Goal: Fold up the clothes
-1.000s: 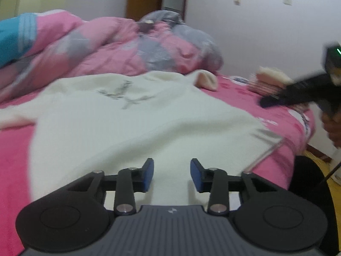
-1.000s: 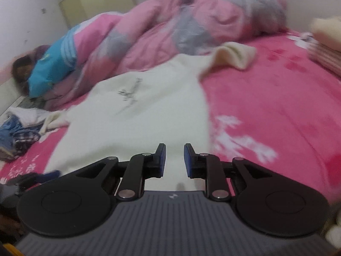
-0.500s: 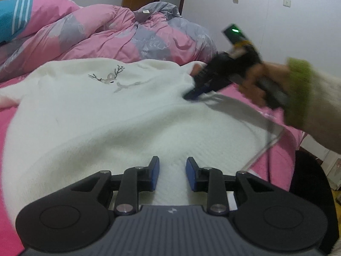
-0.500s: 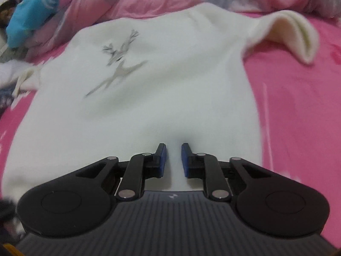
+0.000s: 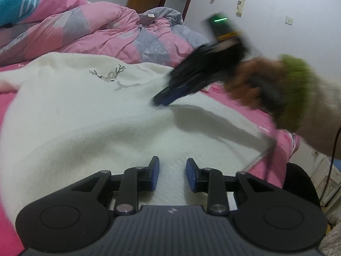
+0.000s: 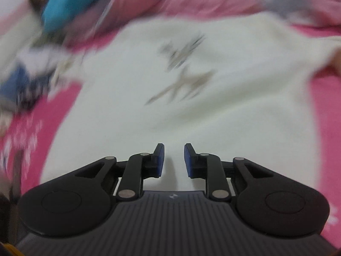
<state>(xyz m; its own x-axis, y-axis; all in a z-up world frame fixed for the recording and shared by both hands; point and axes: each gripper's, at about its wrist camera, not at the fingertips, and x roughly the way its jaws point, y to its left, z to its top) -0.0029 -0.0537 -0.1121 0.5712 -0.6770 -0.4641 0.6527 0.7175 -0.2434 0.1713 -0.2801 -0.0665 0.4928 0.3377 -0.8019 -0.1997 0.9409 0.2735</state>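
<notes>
A white sweater (image 5: 96,117) with a small deer motif (image 5: 110,77) lies spread flat on the pink bed (image 5: 285,147). My left gripper (image 5: 172,166) hovers open over the sweater's near hem, with nothing between its blue pads. A hand (image 5: 245,85) in a green cuff holds my right gripper (image 5: 162,102) low over the sweater's right side, blurred by motion. In the right wrist view the right gripper (image 6: 174,153) is open a narrow gap above the sweater (image 6: 234,106), empty. The deer motif (image 6: 183,72) lies ahead of it.
A crumpled pink and grey quilt (image 5: 96,34) is heaped behind the sweater. A blue item (image 6: 70,2) and a blurred pile of clothes (image 6: 19,85) lie at the bed's left. A dark round seat (image 5: 302,183) stands past the bed's right edge, near the wall.
The right gripper has swung in from the bed's right side and moved left over the sweater; its view is now motion-blurred. Both grippers' jaws stand slightly wider than half a second ago.
</notes>
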